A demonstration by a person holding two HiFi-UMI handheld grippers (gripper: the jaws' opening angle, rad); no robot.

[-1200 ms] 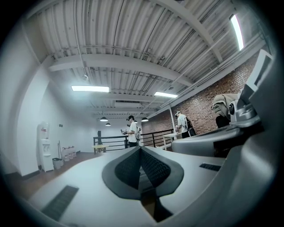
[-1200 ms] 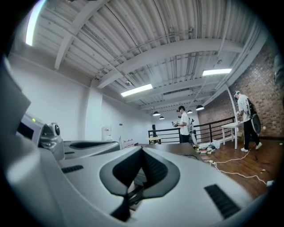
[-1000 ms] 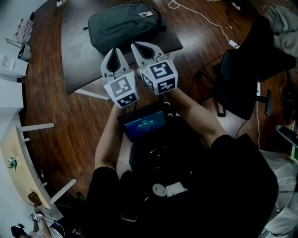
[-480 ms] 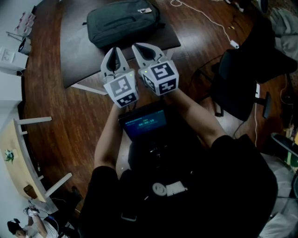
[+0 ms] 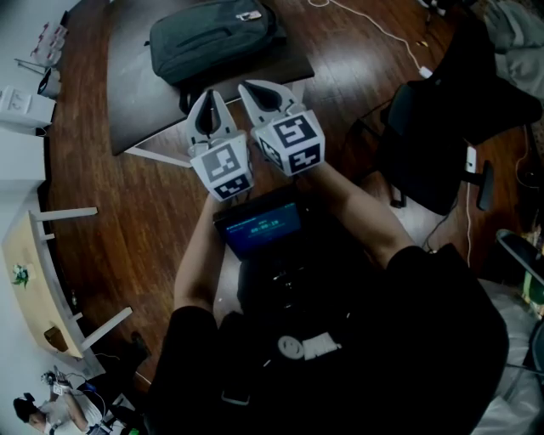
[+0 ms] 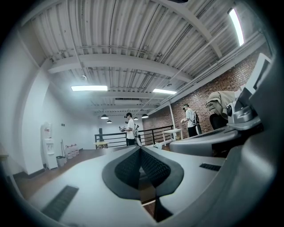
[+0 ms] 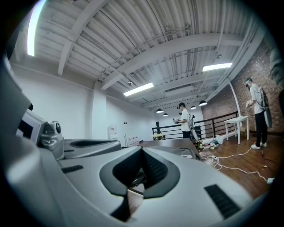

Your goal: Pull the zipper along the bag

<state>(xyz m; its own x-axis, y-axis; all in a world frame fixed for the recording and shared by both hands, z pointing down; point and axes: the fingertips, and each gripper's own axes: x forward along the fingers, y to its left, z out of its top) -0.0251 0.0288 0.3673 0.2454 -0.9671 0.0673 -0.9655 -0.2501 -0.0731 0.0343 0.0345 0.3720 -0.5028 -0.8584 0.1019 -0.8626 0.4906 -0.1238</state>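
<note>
Bag: a dark backpack is laid flat on the counter, toward its near right corner, with a bare stretch of counter to its left.
Zipper: a seam line is seen across the bag's face; the pull is too small to be made out.
Tag: a small pale tag is seen at the far end of the bag.
Left gripper: the left gripper is held above the counter's near edge, short of the bag and not touching it. In the left gripper view its jaws are brought together at the tips, with nothing between them.
Right gripper: the right gripper is held just beside the left one, its tip slightly nearer the bag and also apart from it. In the right gripper view the jaws are closed tip to tip and nothing is held.
Screen: a lit screen is carried at the person's chest, just behind both grippers.
Chair: a black office chair is placed off the counter's right edge.
Cable: a white cable is trailed over the wooden floor beyond the chair.
Room: standing people are seen far off near a railing.
</note>
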